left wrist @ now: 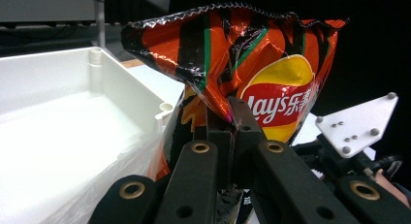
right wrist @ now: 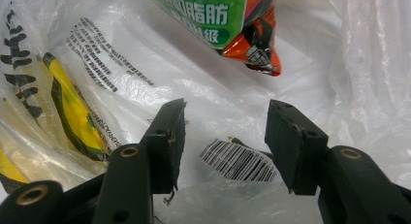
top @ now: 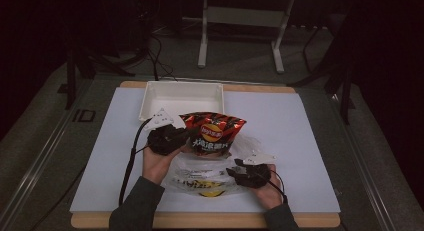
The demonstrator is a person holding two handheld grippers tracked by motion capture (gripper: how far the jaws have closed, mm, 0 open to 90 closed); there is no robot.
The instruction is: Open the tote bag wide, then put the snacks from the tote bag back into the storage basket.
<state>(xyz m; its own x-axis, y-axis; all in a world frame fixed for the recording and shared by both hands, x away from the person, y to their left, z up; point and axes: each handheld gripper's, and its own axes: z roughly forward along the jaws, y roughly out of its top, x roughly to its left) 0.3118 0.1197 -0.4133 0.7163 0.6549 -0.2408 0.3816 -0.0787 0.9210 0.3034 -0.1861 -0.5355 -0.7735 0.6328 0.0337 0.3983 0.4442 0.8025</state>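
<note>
Here the left claw (top: 181, 135) is clamped on the left edge of the chip bag (top: 215, 132), its jaws pressed together on a pinch of foil, as the left gripper view shows close up (left wrist: 228, 122). The bag (left wrist: 252, 73) hangs upright above the worktop (top: 300, 121), its crimped top seam uppermost and its long axis running roughly left to right in the high view, its lower end over the plastic bag (top: 210, 173) that lies near the worktop's front edge.

The tray (top: 182, 98) sits at the back edge of the worktop, just behind and slightly left of the chip bag. From the left gripper view the tray's rim (left wrist: 121, 83) is just beside the bag, on the claw's left. So the relation the move seems to turn on is this: the tray lies away from the person and a little leftward of the held bag, and the left hand (top: 157, 163) is the nearer one to it. A short carry toward the back edge would likely bring the bag over the tray.

The right claw (top: 239, 172) is low at the plastic bag's right side, jaws apart with nothing between them; in its own view (right wrist: 225, 141) it faces crumpled plastic with a barcode label (right wrist: 237, 161), and the chip bag's bottom corner (right wrist: 257, 54) hangs beyond. It looks placed to hold the plastic down.
</note>
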